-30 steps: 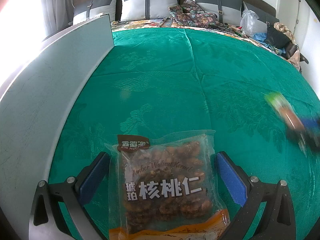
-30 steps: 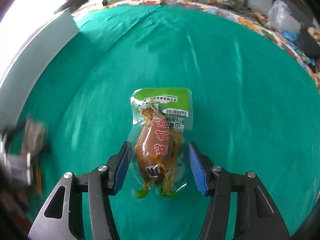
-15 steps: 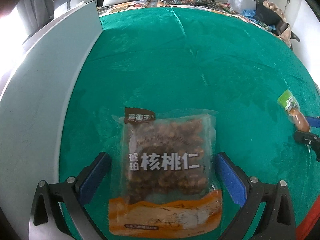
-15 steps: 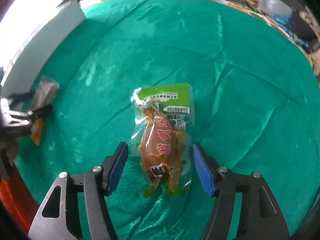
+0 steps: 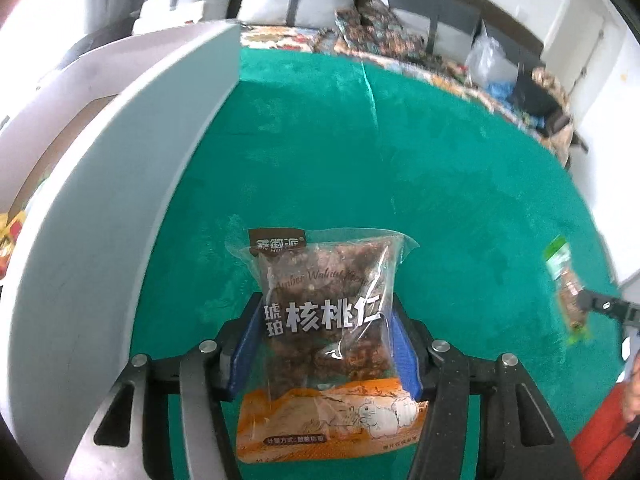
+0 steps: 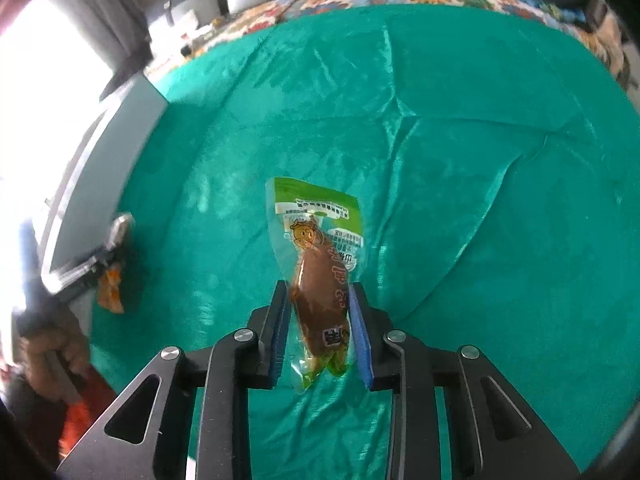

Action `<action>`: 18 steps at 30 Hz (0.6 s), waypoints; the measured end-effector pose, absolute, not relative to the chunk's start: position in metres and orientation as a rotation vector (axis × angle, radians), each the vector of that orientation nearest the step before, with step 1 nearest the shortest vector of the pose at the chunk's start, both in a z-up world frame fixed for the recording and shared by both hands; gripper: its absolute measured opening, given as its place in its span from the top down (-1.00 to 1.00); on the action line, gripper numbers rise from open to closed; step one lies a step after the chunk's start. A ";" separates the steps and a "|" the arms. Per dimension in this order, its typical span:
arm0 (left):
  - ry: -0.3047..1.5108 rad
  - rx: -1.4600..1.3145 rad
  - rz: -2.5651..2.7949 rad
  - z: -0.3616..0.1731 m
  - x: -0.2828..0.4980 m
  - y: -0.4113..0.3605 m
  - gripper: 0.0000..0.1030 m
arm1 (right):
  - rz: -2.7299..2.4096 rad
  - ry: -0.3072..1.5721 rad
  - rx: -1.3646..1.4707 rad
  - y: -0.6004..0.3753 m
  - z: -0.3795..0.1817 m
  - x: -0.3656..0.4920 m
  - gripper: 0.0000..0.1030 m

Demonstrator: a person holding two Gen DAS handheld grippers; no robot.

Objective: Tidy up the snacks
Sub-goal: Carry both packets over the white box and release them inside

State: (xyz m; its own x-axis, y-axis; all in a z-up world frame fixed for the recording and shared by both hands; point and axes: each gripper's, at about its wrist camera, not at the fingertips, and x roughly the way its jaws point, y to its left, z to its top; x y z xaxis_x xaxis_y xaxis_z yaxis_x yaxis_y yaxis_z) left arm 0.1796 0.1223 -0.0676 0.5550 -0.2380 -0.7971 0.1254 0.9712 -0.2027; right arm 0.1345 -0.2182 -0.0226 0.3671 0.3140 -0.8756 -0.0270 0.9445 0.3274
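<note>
A clear bag of amber walnut kernels (image 5: 320, 272) with an orange bottom band hangs between the blue pads of my left gripper (image 5: 326, 304). Its jaws are closing and the pads press the bag's sides, holding it above the green cloth (image 5: 400, 152). My right gripper (image 6: 318, 286) is shut on a green-topped pack with a brown meat snack (image 6: 316, 220), lifted off the cloth. In the left wrist view that pack (image 5: 566, 284) shows at the far right. The right wrist view shows the walnut bag (image 6: 112, 292) at the far left.
A tall grey-white panel (image 5: 120, 200) rises along the cloth's left side, with bright packets behind it. Pillows, a patterned cover and bags (image 5: 488, 60) lie at the far end. A person's hand (image 6: 48, 344) and orange-red sleeve (image 5: 600, 440) show at the edges.
Both grippers stood open around packs lying on the cloth. Now each has closed on its pack and raised it, and the views have tilted upward.
</note>
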 end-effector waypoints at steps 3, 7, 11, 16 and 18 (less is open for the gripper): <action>0.911 -0.237 -0.226 -0.037 0.171 0.142 -0.11 | 0.262 1.148 0.362 -0.213 -0.010 0.137 0.44; 0.796 -0.324 -0.225 0.021 0.157 0.182 -0.11 | 0.364 1.097 0.425 -0.184 0.021 0.151 0.44; 0.715 -0.327 -0.122 0.071 0.152 0.249 -0.11 | 0.524 1.035 0.462 -0.119 0.063 0.177 0.44; 0.735 -0.246 0.099 0.071 0.152 0.319 -0.17 | 0.774 0.980 0.438 0.010 0.114 0.199 0.44; 0.782 -0.216 0.206 0.054 0.153 0.345 -0.27 | 0.836 0.967 0.393 0.059 0.124 0.201 0.43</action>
State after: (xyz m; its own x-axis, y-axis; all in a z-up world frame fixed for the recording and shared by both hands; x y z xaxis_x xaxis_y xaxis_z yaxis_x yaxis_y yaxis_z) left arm 0.1525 0.3446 0.0542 0.6916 0.1031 -0.7149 -0.2621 0.9581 -0.1153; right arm 0.2010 0.0595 0.1237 0.2982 0.7715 -0.5620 -0.4446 0.6333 0.6334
